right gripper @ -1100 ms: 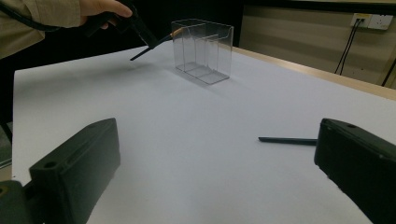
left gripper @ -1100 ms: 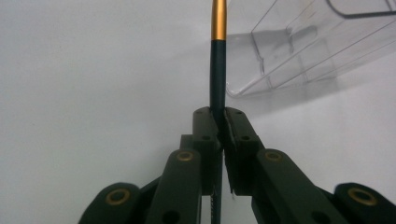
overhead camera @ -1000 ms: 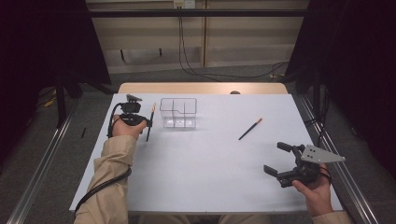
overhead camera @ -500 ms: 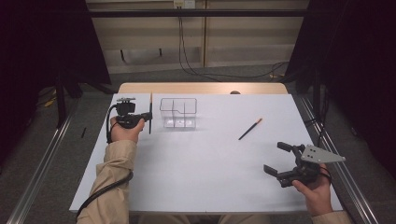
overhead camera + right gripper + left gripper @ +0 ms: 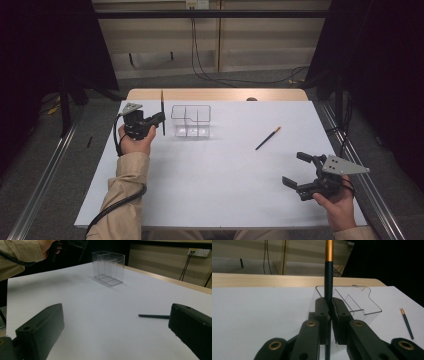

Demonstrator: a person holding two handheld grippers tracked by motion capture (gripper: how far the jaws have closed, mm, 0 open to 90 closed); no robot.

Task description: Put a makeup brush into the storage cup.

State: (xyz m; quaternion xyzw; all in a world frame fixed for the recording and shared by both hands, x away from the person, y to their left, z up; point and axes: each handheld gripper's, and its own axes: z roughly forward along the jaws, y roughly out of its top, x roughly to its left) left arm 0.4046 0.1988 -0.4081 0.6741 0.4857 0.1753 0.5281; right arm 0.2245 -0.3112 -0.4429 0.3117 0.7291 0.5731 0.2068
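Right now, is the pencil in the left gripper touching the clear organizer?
Apart. The high view shows the pencil, upright in the left gripper, with bare white table between it and the clear organizer.

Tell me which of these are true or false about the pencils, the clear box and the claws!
1. The left claw grips a dark pencil held upright. True.
2. The clear box has a pencil inside. False: it is empty.
3. The right claw is open. True.
4. The second pencil sits in the right claw. False: it lies on the white table, apart from it.
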